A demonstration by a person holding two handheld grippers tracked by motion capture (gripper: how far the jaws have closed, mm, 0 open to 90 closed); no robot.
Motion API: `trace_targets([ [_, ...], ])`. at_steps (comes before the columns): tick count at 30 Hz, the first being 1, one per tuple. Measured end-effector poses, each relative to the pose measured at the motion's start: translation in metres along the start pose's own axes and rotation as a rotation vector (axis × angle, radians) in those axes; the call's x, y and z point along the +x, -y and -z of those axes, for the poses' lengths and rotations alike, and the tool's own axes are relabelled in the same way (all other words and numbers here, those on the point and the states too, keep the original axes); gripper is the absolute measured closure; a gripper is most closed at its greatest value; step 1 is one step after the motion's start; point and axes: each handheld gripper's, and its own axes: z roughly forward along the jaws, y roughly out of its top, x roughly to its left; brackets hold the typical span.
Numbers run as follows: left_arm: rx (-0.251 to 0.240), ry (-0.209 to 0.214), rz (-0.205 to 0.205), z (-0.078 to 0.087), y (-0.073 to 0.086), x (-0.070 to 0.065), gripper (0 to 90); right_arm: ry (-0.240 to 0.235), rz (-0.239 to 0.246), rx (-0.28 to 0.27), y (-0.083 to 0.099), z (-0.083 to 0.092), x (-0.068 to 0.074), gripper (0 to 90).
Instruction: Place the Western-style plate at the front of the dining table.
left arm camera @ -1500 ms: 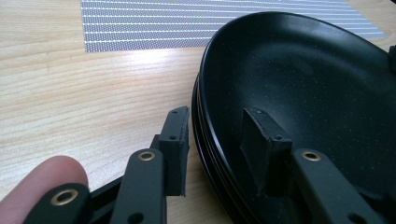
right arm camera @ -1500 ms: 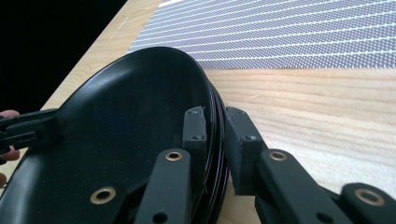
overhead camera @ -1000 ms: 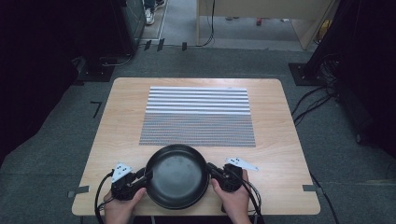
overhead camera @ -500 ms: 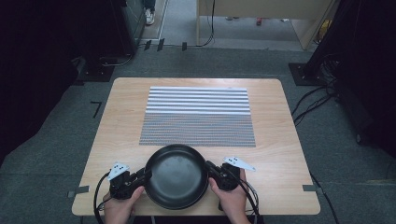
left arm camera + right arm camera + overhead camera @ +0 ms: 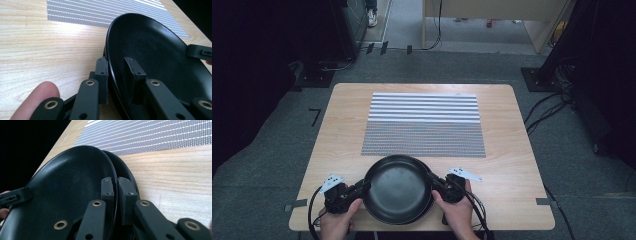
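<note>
A stack of black plates (image 5: 398, 189) sits near the table's front edge. My left gripper (image 5: 364, 186) is at its left rim and my right gripper (image 5: 434, 181) at its right rim. In the right gripper view, the right gripper (image 5: 115, 180) is shut on the rim of the top plate (image 5: 67, 182), with the lower plates (image 5: 125, 170) just behind. In the left gripper view, the left gripper (image 5: 116, 62) straddles the top plate (image 5: 155, 50)'s rim. Its jaws have just been closing, and a gap still shows at the inner pad.
A striped and dotted grey mat (image 5: 424, 125) covers the middle of the wooden table (image 5: 512, 165), just beyond the plates. Bare wood lies to either side. Dark floor, cables and stands surround the table.
</note>
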Motion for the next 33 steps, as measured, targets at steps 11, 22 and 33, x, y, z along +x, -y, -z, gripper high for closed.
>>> trace_targets([
  [11,0.005,-0.007,-0.039,0.0000,0.0004,-0.0008,72.6,-0.012,-0.017,0.006,0.0003,-0.0025,-0.0010,83.3],
  [22,0.017,0.010,-0.011,-0.0010,0.0005,0.0013,72.7,-0.012,-0.016,0.028,-0.0070,-0.0075,-0.0021,82.2],
  [33,0.012,0.043,0.023,-0.0019,0.0011,0.0055,74.4,-0.004,-0.029,0.034,-0.0076,-0.0073,0.0005,79.5],
])
